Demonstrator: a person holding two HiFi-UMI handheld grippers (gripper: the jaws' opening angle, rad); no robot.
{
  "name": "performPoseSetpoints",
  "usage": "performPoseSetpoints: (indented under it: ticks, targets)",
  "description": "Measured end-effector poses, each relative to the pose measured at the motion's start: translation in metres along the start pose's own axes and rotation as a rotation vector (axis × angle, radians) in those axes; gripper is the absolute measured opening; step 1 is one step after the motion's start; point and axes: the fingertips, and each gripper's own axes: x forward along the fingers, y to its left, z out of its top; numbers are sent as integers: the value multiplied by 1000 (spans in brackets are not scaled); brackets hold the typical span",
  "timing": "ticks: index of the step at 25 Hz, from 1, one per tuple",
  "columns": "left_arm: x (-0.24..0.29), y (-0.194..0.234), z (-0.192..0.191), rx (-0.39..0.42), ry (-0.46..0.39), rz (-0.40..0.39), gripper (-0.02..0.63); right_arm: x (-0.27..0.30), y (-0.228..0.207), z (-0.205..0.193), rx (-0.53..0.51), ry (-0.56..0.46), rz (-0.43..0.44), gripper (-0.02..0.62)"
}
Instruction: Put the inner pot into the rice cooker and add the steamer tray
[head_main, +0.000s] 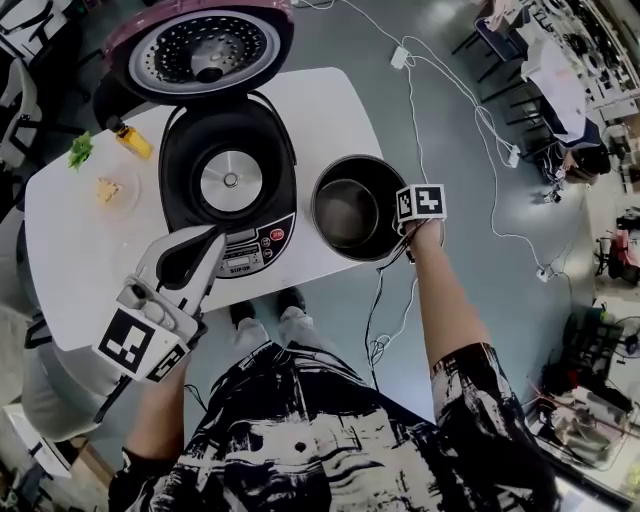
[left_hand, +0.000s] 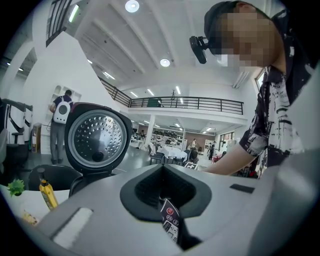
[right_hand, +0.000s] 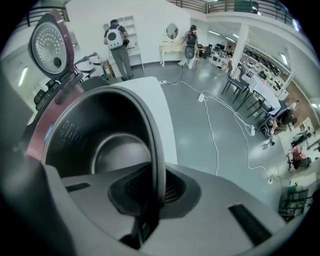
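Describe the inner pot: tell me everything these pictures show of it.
The inner pot is a round, deep, dark metal bowl with a thin rim and a paler, shiny bottom. Faint level markings show on its inner wall. It is empty and stands upright, mouth up, at the right edge of the white table, just right of the open rice cooker and not yet inside it. The right gripper has its jaws shut on the pot's rim from the right.

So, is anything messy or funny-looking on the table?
Nothing is spilled or broken. The only thing not at home is the inner pot: it stands beside the open rice cooker, close to the table's edge, with the right gripper's jaws shut on its rim.
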Motion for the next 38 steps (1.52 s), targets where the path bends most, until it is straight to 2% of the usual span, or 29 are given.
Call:
performPoseSetpoints:
  ticks: [6,25,30,38]
  targets:
    - [2,0,1,-2,-2,2,5,0,0,1,-21,25,-25,0]
    - [0,-4,10,3,-16,-10,5,-34,-9,-5,115,-77,126,2]
    - [-5,-5,15,6,-30,-10,5,-67,-6,13,135,-150,179,2]
    - [-13,-11,22,10,-69,-24,5,-157,17,76,33,-283,223,3]
